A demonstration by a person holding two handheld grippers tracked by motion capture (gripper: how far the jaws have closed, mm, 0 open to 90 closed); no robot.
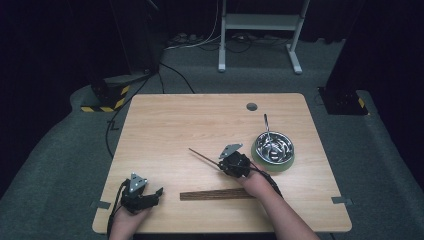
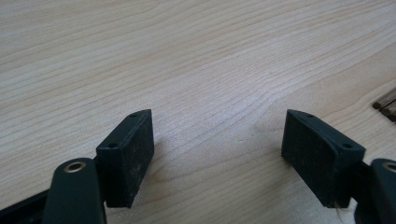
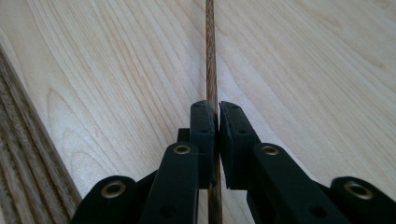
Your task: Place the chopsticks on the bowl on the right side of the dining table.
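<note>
Held thing: the right gripper (image 1: 226,161) has its jaws clamped on a thin dark wooden stick (image 1: 204,157), most likely a single chopstick, which juts up and to the left of it over the table (image 1: 165,130), mid-table and just left of the bowl.
Grip: in the right gripper view the jaws pinch the stick (image 3: 210,56) along its length, with stick running out past both ends of the pads.
Left tool: the left gripper (image 1: 145,196) rests at the near-left part of the table with its jaws wide apart and nothing between them; the left gripper view has bare wood between the pads (image 2: 135,156).
Slip risk: the stick is round, smooth and narrow, so it could roll or pivot between the flat pads if the hand tilts or speeds up.
Snag risk: the long free end could catch the table and lever the stick out of the jaws.
Bowl risk: the shiny metal bowl (image 1: 274,146) sits on a pale green pad (image 1: 272,164) just right of the gripper, with a metal utensil (image 1: 266,126) leaning out; a careless swing could knock it.
Bundle: a flat row of dark wooden sticks (image 1: 216,194) lies near the front edge, by the right forearm.
Surface: pale wood-grain laminate, smooth and matte.
</note>
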